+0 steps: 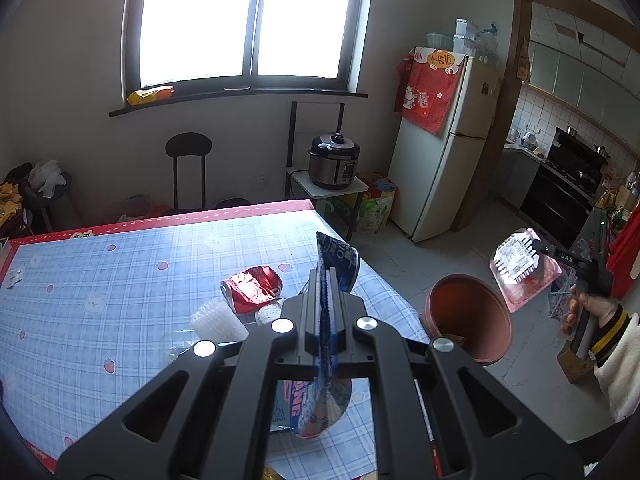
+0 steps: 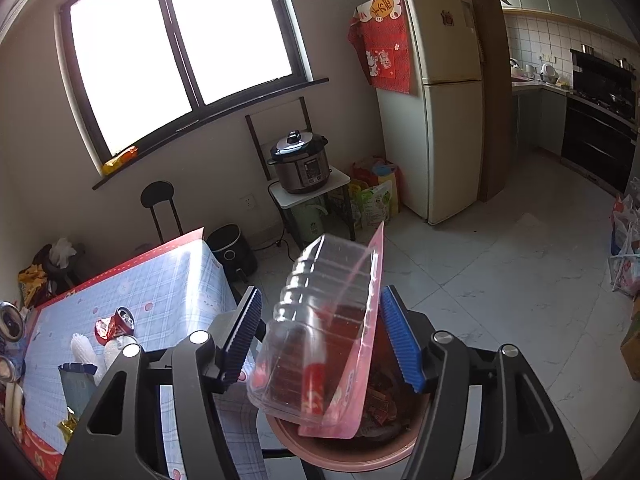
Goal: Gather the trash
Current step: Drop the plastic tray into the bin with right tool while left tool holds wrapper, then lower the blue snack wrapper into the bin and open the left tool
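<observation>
My left gripper [image 1: 326,280] is shut on a blue snack bag [image 1: 338,260] and holds it above the table's right edge. My right gripper [image 2: 320,320] is open, jaws wide; a clear plastic tray in a pink wrapper [image 2: 320,332] drops between them over the pink bin [image 2: 360,456]. In the left wrist view the right gripper [image 1: 538,250] with the pink package [image 1: 524,276] is above and right of the bin [image 1: 468,316]. A crushed red can [image 1: 252,288] and white foam netting [image 1: 218,320] lie on the table.
The checked tablecloth table [image 1: 120,272] has a red border. More cans [image 2: 10,320], a bag [image 2: 76,384] and wrappers sit at its left in the right wrist view. A fridge [image 1: 444,148], a pressure cooker on a stand [image 1: 334,160] and a black chair [image 1: 188,168] stand behind.
</observation>
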A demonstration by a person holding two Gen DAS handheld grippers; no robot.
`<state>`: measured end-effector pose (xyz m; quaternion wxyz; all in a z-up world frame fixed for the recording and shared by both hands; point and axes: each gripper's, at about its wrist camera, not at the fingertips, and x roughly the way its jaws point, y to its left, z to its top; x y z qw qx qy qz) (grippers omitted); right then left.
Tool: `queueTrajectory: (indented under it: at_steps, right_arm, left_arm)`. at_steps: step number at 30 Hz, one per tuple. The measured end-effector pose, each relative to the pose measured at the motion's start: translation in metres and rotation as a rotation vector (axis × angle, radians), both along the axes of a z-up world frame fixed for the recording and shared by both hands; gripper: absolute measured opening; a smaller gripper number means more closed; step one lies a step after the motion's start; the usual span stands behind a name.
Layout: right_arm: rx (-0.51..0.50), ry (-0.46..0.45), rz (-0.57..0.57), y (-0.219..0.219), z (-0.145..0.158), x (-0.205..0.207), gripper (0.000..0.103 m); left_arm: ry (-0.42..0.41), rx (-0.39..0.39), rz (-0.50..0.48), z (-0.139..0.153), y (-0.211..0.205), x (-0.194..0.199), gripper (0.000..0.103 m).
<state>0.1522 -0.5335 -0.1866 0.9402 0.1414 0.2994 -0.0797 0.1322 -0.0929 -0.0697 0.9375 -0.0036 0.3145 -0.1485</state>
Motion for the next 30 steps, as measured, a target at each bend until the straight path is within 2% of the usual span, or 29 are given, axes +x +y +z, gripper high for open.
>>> queueTrajectory:
  at_steps: [5,10,19,30]
  right_arm:
    - [-0.020,-0.041,-0.034,-0.002,0.013,-0.013,0.079]
    - [-0.049,-0.051,-0.082,0.000,0.026,-0.040,0.098]
    - [-0.075,-0.030,-0.154,-0.004,0.033,-0.098,0.098]
    - [-0.063,0.001,-0.262,-0.038,0.031,-0.170,0.098]
  left_arm:
    - [-0.011,0.009,-0.028,0.005,-0.009,0.001,0.007]
    - [-0.017,0.010,-0.086,0.008,-0.023,0.005,0.007]
    - [-0.021,-0.003,-0.249,0.009,-0.079,0.017,0.007]
    - [0.047,-0.035,-0.470,-0.016,-0.203,0.054,0.007]
